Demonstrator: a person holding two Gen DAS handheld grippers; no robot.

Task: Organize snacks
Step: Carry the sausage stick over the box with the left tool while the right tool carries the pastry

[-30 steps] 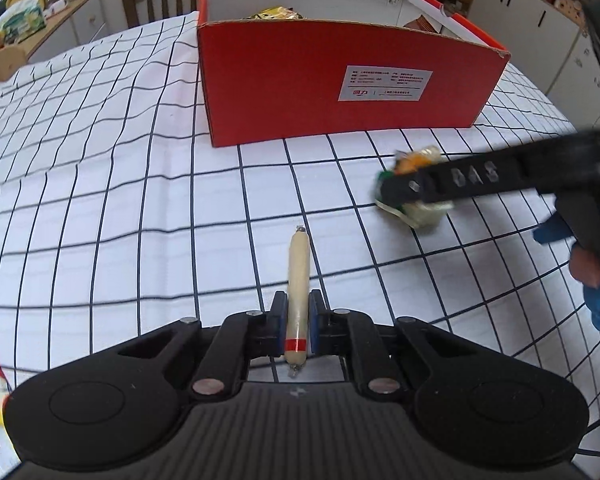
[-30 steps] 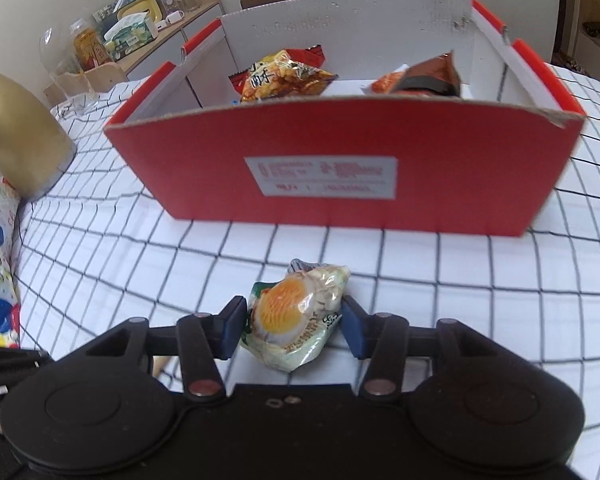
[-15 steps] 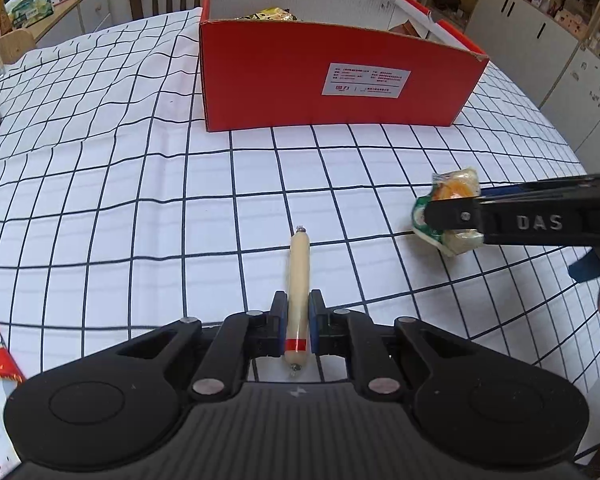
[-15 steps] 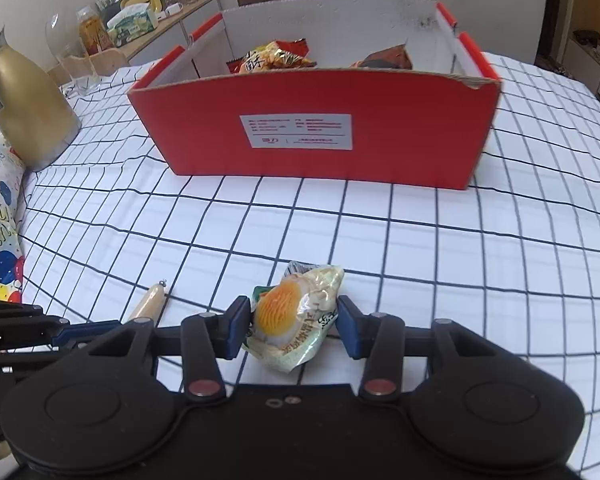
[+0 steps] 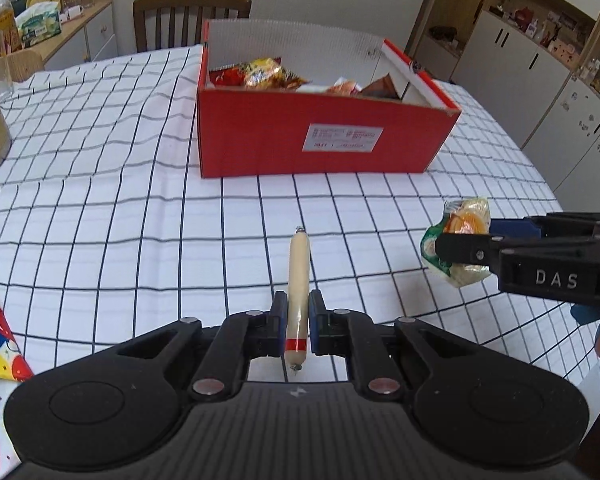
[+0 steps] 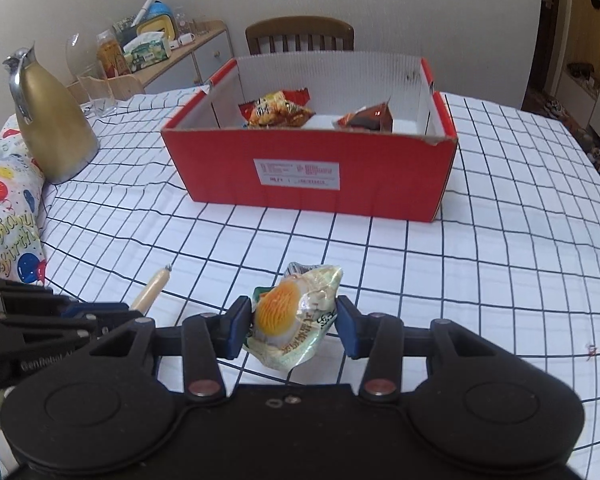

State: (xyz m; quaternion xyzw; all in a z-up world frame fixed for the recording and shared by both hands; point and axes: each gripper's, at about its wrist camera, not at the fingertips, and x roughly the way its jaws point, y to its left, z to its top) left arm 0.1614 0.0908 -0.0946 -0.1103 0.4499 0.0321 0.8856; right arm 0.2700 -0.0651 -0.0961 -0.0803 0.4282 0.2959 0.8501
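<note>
A sausage stick [image 5: 297,280] is being pinched by the left gripper [image 5: 298,328] jaws above the checked surface [image 5: 100,200]. A crinkly snack packet [image 6: 296,316] is being pinched by the right gripper [image 6: 294,326] jaws, short of the red box [image 6: 312,168] holding other snacks.

Soft, even indoor light, sharp focus, strong fisheye bending at the edges.

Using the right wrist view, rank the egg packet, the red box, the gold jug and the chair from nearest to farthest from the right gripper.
1. Egg packet: between the right gripper's pads.
2. Red box: straight ahead, mid-table.
3. Gold jug: far left; roughly level with the box, so these two are close to call.
4. Chair: behind the box, by the wall.
</note>
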